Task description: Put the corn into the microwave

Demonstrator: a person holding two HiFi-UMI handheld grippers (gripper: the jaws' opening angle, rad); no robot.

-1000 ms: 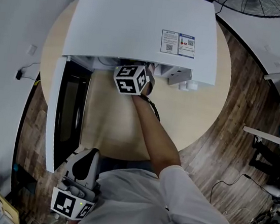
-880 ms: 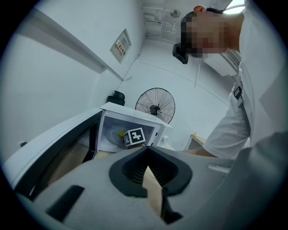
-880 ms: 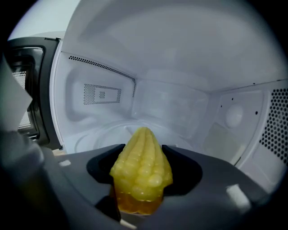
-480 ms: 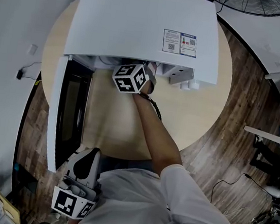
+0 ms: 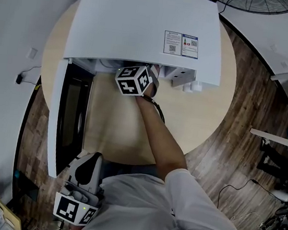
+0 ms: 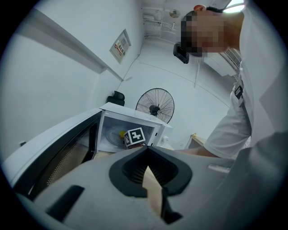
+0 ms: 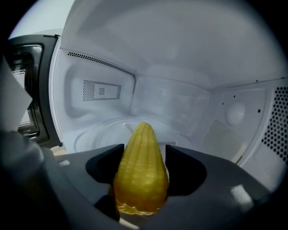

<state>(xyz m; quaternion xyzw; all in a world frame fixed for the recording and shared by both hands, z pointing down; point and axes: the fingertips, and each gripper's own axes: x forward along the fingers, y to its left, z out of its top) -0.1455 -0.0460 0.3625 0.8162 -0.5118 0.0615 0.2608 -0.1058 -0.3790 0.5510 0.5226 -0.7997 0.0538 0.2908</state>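
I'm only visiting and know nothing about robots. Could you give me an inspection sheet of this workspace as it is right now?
Surface: round wooden table, carrying the microwave.
Job's things: microwave door open to the left; corn held inside the cavity over the glass turntable.
Clutter: nothing seen.
Grippers: right gripper shut on the corn; left gripper shut, empty, low by the person's body.
Cables: one cable on the floor at right.
Surroundings: wooden floor, fan behind the table.
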